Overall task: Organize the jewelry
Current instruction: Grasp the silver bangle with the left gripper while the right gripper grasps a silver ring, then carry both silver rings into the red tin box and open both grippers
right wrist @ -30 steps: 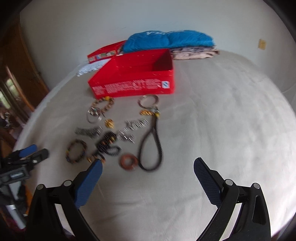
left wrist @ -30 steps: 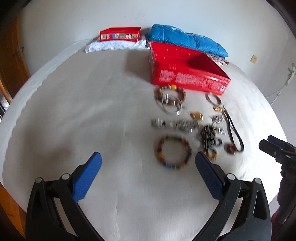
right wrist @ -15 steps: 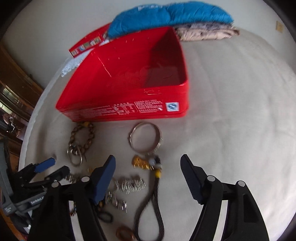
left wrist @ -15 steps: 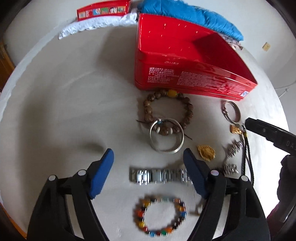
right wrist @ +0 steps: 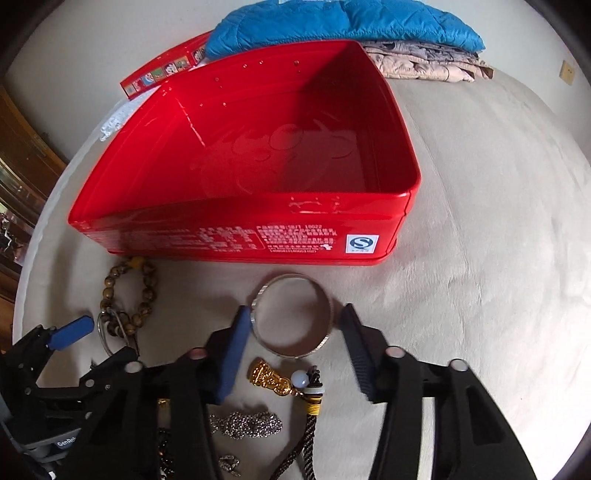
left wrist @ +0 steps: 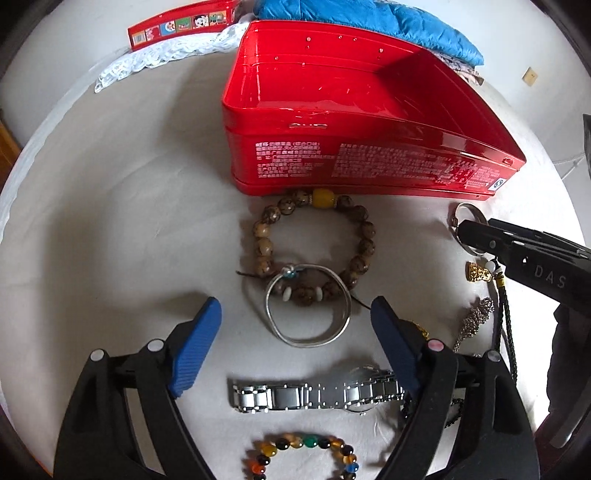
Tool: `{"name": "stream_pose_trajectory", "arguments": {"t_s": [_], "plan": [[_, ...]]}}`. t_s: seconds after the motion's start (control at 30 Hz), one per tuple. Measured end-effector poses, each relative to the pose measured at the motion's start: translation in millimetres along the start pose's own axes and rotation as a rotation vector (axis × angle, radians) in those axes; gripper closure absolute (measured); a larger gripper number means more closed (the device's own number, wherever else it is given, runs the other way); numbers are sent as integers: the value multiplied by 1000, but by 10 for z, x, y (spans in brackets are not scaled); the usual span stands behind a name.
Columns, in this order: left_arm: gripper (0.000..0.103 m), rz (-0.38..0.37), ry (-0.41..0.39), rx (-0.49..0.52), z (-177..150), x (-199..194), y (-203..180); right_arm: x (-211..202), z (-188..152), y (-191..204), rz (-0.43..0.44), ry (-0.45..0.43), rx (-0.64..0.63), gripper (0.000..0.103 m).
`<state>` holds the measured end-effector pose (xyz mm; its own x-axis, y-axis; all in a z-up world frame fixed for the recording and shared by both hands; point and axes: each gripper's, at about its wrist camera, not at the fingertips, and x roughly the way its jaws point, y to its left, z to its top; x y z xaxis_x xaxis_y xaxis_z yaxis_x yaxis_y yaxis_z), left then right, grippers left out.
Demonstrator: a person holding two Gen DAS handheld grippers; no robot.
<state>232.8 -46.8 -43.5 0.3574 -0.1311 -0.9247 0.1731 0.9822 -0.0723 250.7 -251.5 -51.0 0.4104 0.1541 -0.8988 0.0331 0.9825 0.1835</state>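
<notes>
An open, empty red tin (left wrist: pixel 369 158) (right wrist: pixel 258 236) stands on a white bed. In front of it lie a brown bead bracelet (left wrist: pixel 362 236) (right wrist: pixel 110 291), a thin silver bangle (left wrist: pixel 308 338), a steel watch (left wrist: pixel 314 395), a multicoloured bead bracelet (left wrist: pixel 306 443), a wide silver bangle (right wrist: pixel 325 332) and a gold charm on a dark cord (right wrist: pixel 267 376). My left gripper (left wrist: pixel 295 314) is open around the thin bangle. My right gripper (right wrist: pixel 293 317) is open, fingers either side of the wide bangle.
A blue quilted cloth (right wrist: pixel 343 26) and a patterned cloth (right wrist: pixel 424 59) lie behind the tin, with a red lid (left wrist: pixel 181 27) and white lace (left wrist: pixel 162 59). A silver chain (right wrist: pixel 243 424) lies near the cord. Bare bed surface (right wrist: pixel 498 240) spreads right of the tin.
Both grippers have moved forward and down toward the jewelry. The left now frames the thin bangle; the right has narrowed and frames the wide bangle.
</notes>
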Motion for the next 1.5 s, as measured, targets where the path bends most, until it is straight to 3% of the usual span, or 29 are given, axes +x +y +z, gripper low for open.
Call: {"name": "stream_pose_trajectory", "arguments": {"t_s": [0.1, 0.17, 0.27, 0.37, 0.47, 0.57, 0.73, 0.83, 1.0, 1.23, 1.5], "plan": [[23, 1, 2, 0, 2, 10, -14, -9, -8, -9, 4, -5, -1, 60], [28, 15, -3, -1, -10, 7, -21, -18, -19, -30, 5, -2, 6, 85], [38, 14, -10, 2, -16, -7, -37, -14, -22, -63, 44, 7, 12, 85], [50, 7, -17, 0, -11, -18, -32, -16, -12, -38, 49, 7, 11, 81], [53, 0, -17, 5, -7, -22, -30, -36, -18, -21, 82, 9, 8, 65], [53, 5, -16, 7, -8, -16, -44, -45, -13, 67, 53, -4, -20, 49], [50, 19, -22, 18, -13, -2, -96, 58, -7, 242, -38, -13, -78, 47], [56, 20, -34, 21, -14, -3, -98, 80, -20, 315, -88, -31, -115, 54], [57, 5, -43, 24, -25, -18, -84, 54, -23, 255, -66, -39, -101, 55], [57, -103, -34, -6, -102, -130, 13, -137, -68, 144, 44, -56, -58, 55], [57, -117, -112, -27, -195, -462, 117, -335, -109, 125, 120, -85, -42, 54]]}}
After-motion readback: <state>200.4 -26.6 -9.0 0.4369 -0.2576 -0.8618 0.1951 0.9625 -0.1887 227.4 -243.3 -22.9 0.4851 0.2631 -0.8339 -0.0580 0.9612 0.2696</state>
